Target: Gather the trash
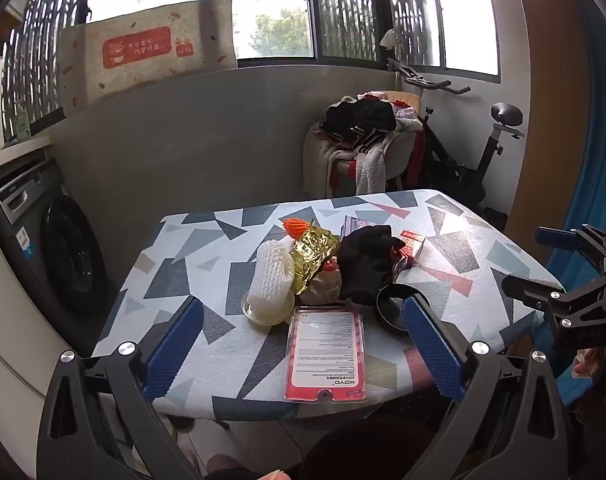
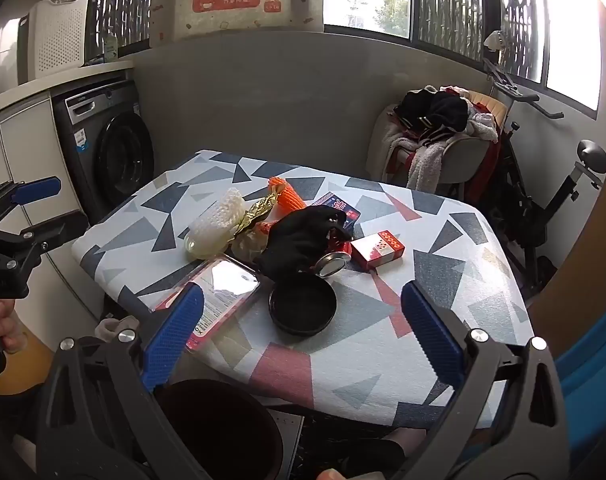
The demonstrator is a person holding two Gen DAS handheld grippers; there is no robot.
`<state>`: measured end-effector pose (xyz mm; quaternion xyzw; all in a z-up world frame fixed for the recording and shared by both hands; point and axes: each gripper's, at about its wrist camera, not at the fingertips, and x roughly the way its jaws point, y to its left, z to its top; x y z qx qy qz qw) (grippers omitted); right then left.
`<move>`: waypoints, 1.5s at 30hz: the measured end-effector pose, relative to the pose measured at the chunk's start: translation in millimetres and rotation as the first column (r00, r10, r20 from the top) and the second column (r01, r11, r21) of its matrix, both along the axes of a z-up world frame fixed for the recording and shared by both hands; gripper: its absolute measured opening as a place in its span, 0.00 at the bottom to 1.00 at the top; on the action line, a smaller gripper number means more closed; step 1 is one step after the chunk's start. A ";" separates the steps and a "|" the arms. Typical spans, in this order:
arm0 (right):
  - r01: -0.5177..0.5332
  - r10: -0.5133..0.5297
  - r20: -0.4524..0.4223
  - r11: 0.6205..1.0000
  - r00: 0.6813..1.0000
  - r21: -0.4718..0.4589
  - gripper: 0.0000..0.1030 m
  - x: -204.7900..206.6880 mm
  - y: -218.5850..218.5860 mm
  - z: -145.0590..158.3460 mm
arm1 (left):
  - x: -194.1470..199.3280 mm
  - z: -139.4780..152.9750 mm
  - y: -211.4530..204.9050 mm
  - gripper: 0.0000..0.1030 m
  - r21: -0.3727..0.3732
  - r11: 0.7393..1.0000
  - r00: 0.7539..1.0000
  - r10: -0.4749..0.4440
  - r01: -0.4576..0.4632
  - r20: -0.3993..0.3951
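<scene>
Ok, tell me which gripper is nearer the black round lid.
Right. The right gripper hangs open just short of the black round lid; the left gripper is open over the red phone-case pack beside it.

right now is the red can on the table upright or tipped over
Tipped over. The red can lies on its side on the table, its round metal end facing the right wrist camera, partly under the black glove.

Both the left gripper and right gripper tilt downward, jaws spread wide, empty.
</scene>
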<state>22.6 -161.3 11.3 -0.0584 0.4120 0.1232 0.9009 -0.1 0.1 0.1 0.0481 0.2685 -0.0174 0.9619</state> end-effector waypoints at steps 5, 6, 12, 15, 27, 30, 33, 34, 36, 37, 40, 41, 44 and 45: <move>0.000 0.000 -0.001 1.000 1.000 -0.001 0.94 0.1 -0.2 0.4 | 1.2 -0.2 3.2 0.95 -0.013 1.000 1.000 -0.001 0.001 -0.005; 0.001 -0.001 -0.001 1.000 1.000 0.000 0.94 0.2 -0.3 0.5 | 1.4 -0.3 4.0 0.95 -0.012 1.000 1.000 -0.002 0.002 -0.005; -0.001 0.001 -0.001 1.000 1.000 0.002 0.94 0.4 -0.5 0.6 | 0.5 -0.3 1.3 0.95 -0.005 1.000 1.000 0.006 -0.006 0.001; 0.000 0.000 0.000 1.000 1.000 0.001 0.94 0.5 -0.7 0.2 | 3.7 0.6 2.2 0.95 -0.004 1.000 1.000 0.007 -0.007 0.001; -0.002 0.002 -0.002 1.000 1.000 0.001 0.94 -0.3 0.0 -1.3 | -1.5 1.3 -3.7 0.95 0.017 1.000 1.000 -0.004 0.004 0.007; -0.002 0.002 -0.002 1.000 1.000 0.000 0.94 -1.4 2.4 -2.3 | -1.4 1.6 -3.6 0.95 0.018 1.000 1.000 -0.003 0.003 0.007; -0.001 0.001 -0.003 1.000 1.000 -0.002 0.94 1.5 -7.7 0.4 | -1.9 1.1 -3.7 0.95 0.020 1.000 1.000 -0.003 0.003 0.007; -0.001 0.001 -0.003 1.000 1.000 -0.003 0.94 1.1 -6.8 0.2 | -1.9 1.1 -3.5 0.95 0.020 1.000 1.000 -0.003 0.003 0.006; -0.002 0.002 -0.004 1.000 1.000 -0.002 0.94 1.7 -5.6 -2.5 | -2.3 0.6 -3.2 0.95 0.019 1.000 1.000 -0.002 0.002 0.006; -0.001 0.001 -0.004 1.000 1.000 -0.003 0.95 1.4 -4.8 -2.8 | -2.8 0.3 -2.9 0.95 0.019 1.000 1.000 -0.002 0.002 0.006; 0.000 0.000 -0.004 1.000 1.000 -0.003 0.94 0.8 -3.4 -3.3 | -3.5 -0.5 -2.5 0.95 0.019 1.000 1.000 -0.002 0.002 0.007; -0.001 0.001 -0.004 1.000 1.000 -0.003 0.94 0.9 -3.4 -3.3 | -3.7 -0.6 -2.4 0.95 0.019 1.000 1.000 -0.001 0.001 0.007; -0.002 0.002 -0.005 1.000 1.000 -0.005 0.94 1.8 -5.0 -3.0 | -3.9 -0.9 -2.2 0.95 0.019 1.000 1.000 -0.002 0.002 0.007; -0.001 0.001 -0.005 1.000 1.000 -0.004 0.94 1.2 -3.4 -3.3 | -3.7 -0.9 -2.4 0.95 0.019 1.000 1.000 -0.002 0.002 0.007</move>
